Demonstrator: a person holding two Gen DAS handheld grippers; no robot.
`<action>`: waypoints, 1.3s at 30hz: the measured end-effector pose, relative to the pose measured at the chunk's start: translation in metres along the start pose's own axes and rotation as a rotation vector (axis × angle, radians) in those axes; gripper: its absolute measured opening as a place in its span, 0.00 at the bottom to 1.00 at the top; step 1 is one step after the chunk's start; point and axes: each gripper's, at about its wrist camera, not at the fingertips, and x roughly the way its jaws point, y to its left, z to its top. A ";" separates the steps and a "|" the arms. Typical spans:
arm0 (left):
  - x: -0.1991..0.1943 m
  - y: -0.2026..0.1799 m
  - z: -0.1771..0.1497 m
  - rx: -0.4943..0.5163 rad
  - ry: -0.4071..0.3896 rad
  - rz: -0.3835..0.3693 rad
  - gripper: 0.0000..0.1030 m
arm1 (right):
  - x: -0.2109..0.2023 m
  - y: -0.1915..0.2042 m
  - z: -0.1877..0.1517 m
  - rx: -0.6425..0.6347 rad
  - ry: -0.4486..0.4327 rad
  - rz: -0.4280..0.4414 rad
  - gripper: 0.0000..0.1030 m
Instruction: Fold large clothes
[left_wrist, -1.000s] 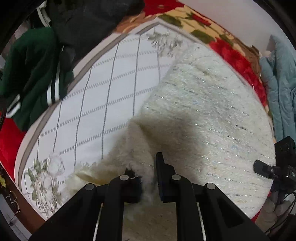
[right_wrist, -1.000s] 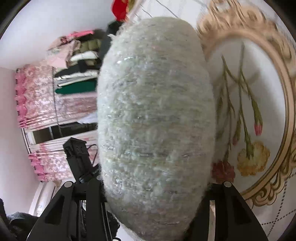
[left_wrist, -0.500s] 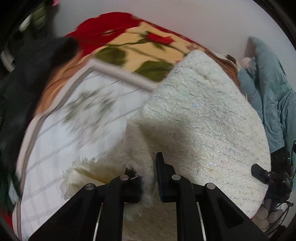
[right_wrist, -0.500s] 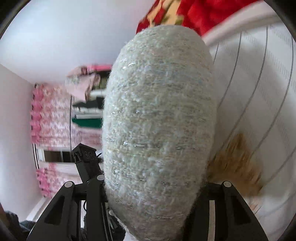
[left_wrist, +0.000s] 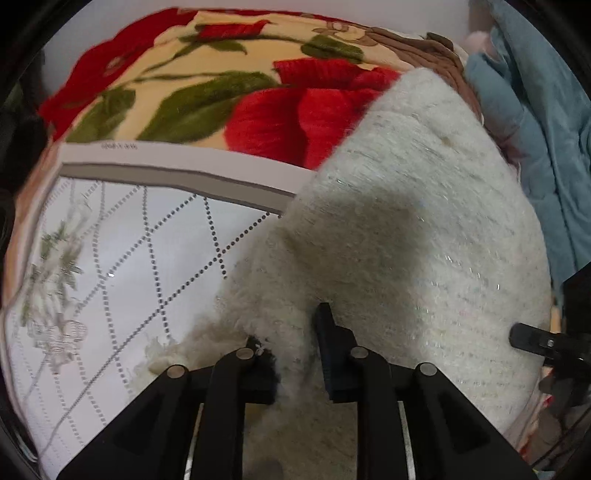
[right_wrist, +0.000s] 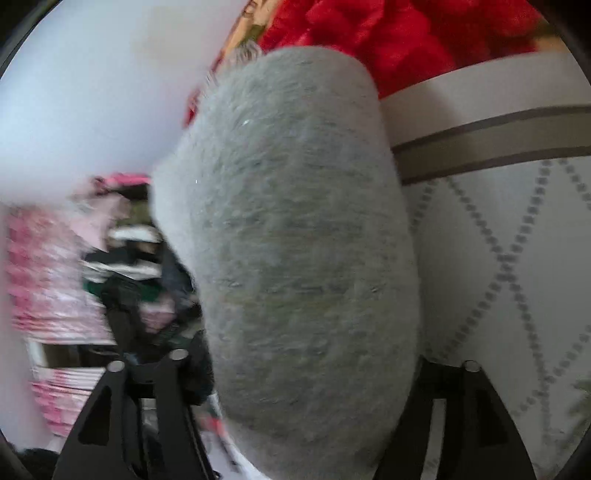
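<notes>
Draping fuzzy cream knit garment (left_wrist: 406, 240), prob. sweater, over quilted bedspread (left_wrist: 122, 266)

sweater (left_wrist: 406, 229) | cream, fuzzy knit, glinting threads | bunched, draped over bed | one edge raised | frayed hem at left

The bed is spread with a white quilted cover (left_wrist: 155, 258) stitched in dotted diamond lines, printed with pale flowers near its left side and edged by a grey-and-white border band (left_wrist: 177, 168). Beyond that band lies a plush blanket (left_wrist: 221, 92) with big red roses and green leaves on cream. A fuzzy cream sweater (left_wrist: 413, 251) rests on the cover, draping over the border band onto the blanket, beside a teal padded garment (left_wrist: 546, 140) at the far right
</notes>
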 end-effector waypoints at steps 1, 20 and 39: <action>-0.006 -0.001 -0.001 0.006 -0.014 0.011 0.27 | -0.001 0.002 -0.003 -0.008 0.000 -0.044 0.86; -0.247 -0.039 -0.067 0.094 -0.231 0.099 1.00 | -0.143 0.270 -0.219 -0.256 -0.434 -0.916 1.00; -0.529 -0.071 -0.206 0.130 -0.437 0.052 1.00 | -0.349 0.470 -0.513 -0.319 -0.710 -0.903 1.00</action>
